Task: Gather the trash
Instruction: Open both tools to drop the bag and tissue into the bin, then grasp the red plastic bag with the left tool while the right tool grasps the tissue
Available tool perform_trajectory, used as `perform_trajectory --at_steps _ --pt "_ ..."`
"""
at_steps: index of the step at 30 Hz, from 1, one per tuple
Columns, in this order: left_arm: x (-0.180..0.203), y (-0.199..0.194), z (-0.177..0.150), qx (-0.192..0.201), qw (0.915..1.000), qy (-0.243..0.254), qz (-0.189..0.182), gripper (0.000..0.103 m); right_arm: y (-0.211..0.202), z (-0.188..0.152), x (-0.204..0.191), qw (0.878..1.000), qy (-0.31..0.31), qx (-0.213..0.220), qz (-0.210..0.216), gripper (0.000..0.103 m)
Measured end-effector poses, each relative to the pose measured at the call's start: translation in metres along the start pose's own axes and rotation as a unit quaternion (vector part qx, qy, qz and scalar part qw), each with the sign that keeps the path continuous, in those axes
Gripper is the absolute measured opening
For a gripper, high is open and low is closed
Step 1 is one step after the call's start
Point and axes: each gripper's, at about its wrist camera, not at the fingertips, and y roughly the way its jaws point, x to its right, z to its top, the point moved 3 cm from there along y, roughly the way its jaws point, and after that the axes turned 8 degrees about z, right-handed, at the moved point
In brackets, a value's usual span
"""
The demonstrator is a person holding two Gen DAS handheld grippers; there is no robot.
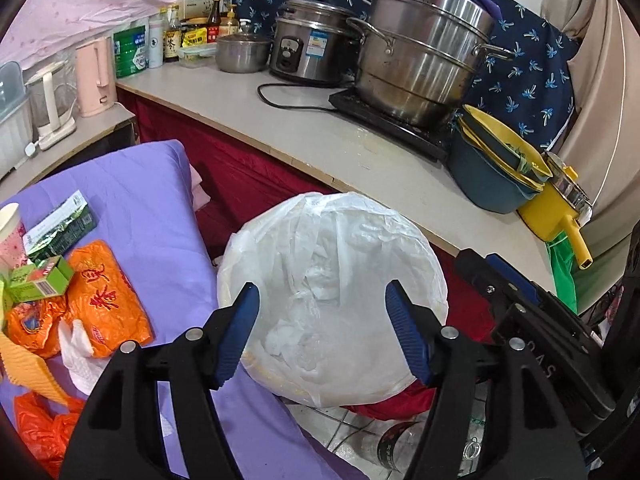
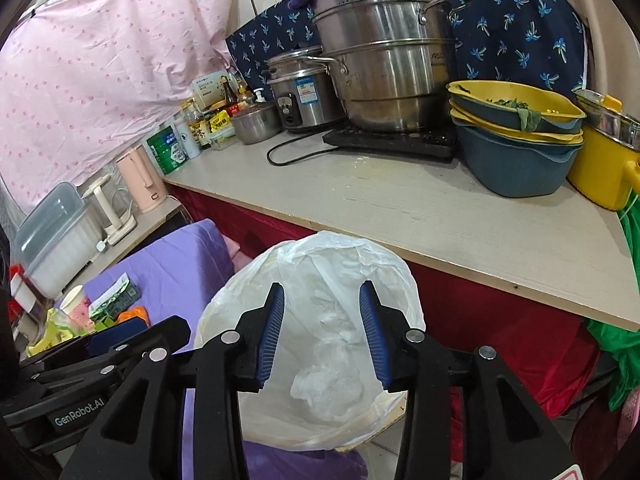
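Observation:
A round trash bin lined with a white plastic bag (image 1: 336, 280) stands beside a purple-covered surface (image 1: 152, 200); it also shows in the right wrist view (image 2: 320, 320). White crumpled tissue (image 2: 328, 384) lies inside. My left gripper (image 1: 322, 336) is open and empty above the bin's near side. My right gripper (image 2: 322, 332) is open and empty above the bin. On the purple surface lie orange wrappers (image 1: 104, 300), a green box (image 1: 38, 280), a green-white carton (image 1: 60, 232), a paper cup (image 1: 10, 236) and a white tissue (image 1: 80, 356).
A counter (image 1: 320, 136) behind the bin carries a large steel steamer (image 1: 420, 60), a rice cooker (image 1: 308, 48), stacked blue and yellow basins (image 1: 496, 168) and bottles. An orange plastic bag (image 1: 40, 428) lies at lower left. A bottle (image 1: 396, 448) lies on the tiled floor.

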Motion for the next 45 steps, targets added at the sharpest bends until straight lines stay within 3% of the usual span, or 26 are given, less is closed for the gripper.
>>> perform_trajectory --at_steps 6,20,34,45 --pt "-0.012 -0.021 0.001 0.017 0.9996 -0.013 0.016 0.062 -0.016 0.000 -0.014 1.000 -0.012 0.005 0.002 0.044" --pt "-0.075 -0.084 -0.012 0.058 0.9926 -0.044 0.097 0.062 -0.053 -0.015 -0.084 0.997 -0.056 0.016 0.045 0.052" --pt "-0.189 -0.126 -0.079 0.021 0.9734 -0.095 0.208 0.067 -0.066 -0.052 -0.159 0.991 -0.100 -0.007 0.093 0.054" --pt "-0.238 -0.130 -0.137 -0.020 0.9685 -0.152 0.196 0.080 -0.049 -0.096 -0.184 0.988 -0.102 -0.046 0.103 0.054"
